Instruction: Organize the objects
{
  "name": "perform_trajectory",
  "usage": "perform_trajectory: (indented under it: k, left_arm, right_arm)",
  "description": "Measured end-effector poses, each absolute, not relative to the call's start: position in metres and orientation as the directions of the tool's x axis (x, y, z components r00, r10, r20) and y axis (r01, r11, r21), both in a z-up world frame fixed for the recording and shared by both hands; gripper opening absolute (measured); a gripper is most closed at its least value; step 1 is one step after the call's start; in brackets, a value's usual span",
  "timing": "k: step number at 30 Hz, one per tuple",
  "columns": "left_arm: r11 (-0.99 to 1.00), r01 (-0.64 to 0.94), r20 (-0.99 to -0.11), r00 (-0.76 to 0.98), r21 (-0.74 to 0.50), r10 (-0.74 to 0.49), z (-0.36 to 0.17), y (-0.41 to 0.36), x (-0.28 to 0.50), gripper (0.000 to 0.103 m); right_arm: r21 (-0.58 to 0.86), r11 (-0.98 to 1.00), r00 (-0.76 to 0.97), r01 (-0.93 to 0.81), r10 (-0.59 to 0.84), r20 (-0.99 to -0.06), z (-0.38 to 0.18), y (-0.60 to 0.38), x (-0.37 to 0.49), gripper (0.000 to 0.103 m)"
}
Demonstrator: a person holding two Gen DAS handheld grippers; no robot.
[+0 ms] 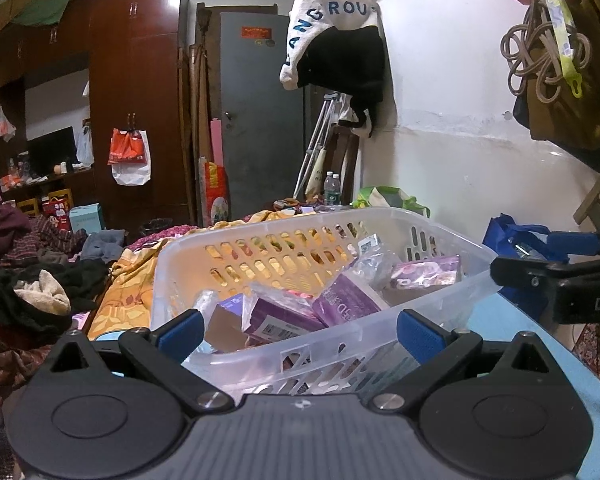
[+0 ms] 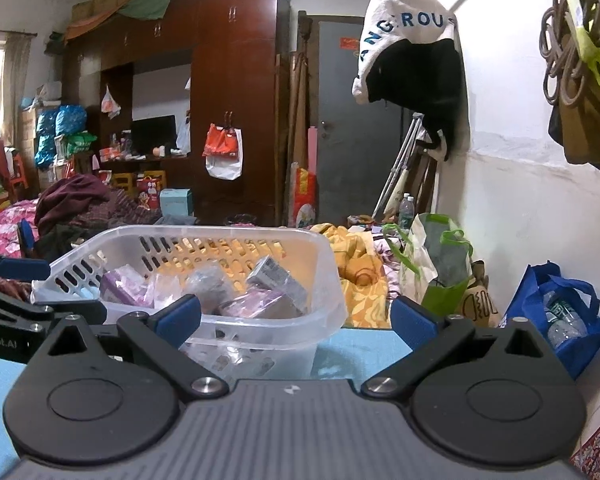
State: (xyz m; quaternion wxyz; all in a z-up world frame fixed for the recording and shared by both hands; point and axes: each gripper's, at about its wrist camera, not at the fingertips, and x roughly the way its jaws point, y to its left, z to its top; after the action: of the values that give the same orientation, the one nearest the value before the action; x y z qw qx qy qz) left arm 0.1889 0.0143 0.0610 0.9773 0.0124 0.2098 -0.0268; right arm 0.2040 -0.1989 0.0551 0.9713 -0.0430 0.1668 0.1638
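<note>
L gripper (image 1: 298, 330) level, jaws wide, straddling near rim of translucent slotted plastic basket (image 1: 440, 222). R gripper (image 2: 296, 320) level beside basket, jaws wide, empty.

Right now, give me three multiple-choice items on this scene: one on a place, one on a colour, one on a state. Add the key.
1. Where do the purple packets lie?
A. Inside the clear slotted basket
B. On the orange blanket
C. In the blue bag

2. What colour are the pads on the left gripper?
A. Red
B. Blue
C. White

3. How does the right gripper stand?
A. Shut on a packet
B. Shut on the basket rim
C. Open, holding nothing

Key: 1 A, the packets sit within the basket walls. 2 B, both fingertips carry blue pads. 3 C, its fingers are spread wide with nothing between them.
</note>
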Motion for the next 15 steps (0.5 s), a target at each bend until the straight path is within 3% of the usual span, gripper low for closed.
perform_trajectory:
  k: [15]
  left_arm:
    - [0.998, 0.063, -0.412, 0.910, 0.014, -0.051, 0.0607, 0.0094, 0.1889, 0.103]
  right_arm:
    - [-0.027, 0.937, 0.884, -0.347, 0.318, -0.342, 0.0538, -0.1997, 0.2034, 0.103]
